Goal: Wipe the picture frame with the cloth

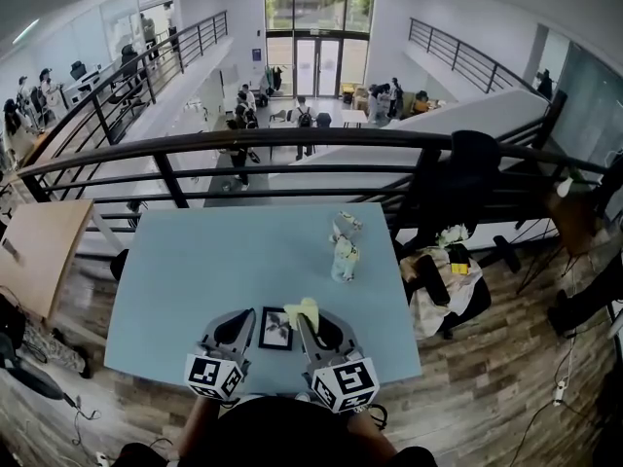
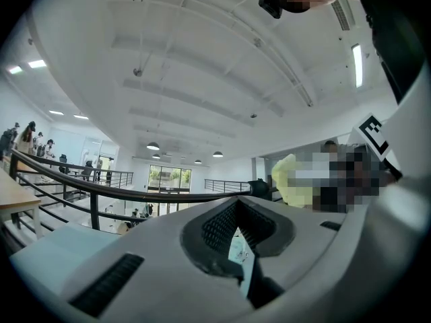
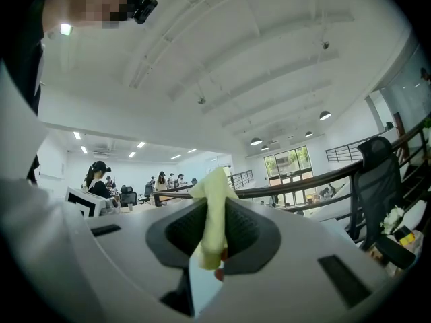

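Near the front edge of the light blue table (image 1: 195,290), a small black picture frame (image 1: 276,328) is held up between my two grippers. My left gripper (image 1: 243,331) is shut on its left side; in the left gripper view a thin edge of the frame (image 2: 240,251) is pinched between the closed jaws of the left gripper (image 2: 237,247). My right gripper (image 1: 313,329) is shut on a pale yellow cloth (image 1: 303,310), whose bunched end rests at the frame's upper right. The cloth (image 3: 214,214) hangs from the closed jaws of the right gripper (image 3: 214,237) and also shows as the cloth (image 2: 288,179) in the left gripper view.
Two small pale figurines (image 1: 344,247) stand on the table's far right part. A black railing (image 1: 292,144) runs behind the table. A wooden table (image 1: 39,251) is at the left. At the right, an office chair (image 1: 443,285) carries clothes and a bag.
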Available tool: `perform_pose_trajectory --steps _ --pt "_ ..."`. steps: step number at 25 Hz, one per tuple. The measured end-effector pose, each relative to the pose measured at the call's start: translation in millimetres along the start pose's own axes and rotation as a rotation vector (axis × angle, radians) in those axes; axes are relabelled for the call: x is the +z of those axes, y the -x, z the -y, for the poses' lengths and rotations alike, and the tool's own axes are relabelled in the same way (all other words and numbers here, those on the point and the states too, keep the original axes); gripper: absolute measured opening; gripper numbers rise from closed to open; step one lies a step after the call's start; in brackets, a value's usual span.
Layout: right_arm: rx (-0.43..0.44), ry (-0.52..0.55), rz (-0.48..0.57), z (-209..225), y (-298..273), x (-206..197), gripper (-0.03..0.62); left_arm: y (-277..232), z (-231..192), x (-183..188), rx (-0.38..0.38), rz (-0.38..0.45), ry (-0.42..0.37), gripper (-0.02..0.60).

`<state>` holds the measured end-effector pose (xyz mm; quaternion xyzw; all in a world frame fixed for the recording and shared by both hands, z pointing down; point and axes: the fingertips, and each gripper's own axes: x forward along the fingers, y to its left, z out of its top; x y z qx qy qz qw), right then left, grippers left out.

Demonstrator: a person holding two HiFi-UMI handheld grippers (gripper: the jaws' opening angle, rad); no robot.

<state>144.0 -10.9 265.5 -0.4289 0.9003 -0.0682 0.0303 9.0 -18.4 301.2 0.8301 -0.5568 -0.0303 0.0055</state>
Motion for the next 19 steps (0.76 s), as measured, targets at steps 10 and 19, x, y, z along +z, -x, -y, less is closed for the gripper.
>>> perform_pose_trajectory --steps 10,19 --pt "0.009 0.004 -0.001 -3.4 -0.1 -1.2 0.057 5.7 -2.3 -1.5 0.010 0.005 0.007 -0.003" --pt "0.028 0.009 -0.001 -8.5 -2.7 0.7 0.058 7.9 -4.1 -0.8 0.019 0.009 0.009 -0.003"
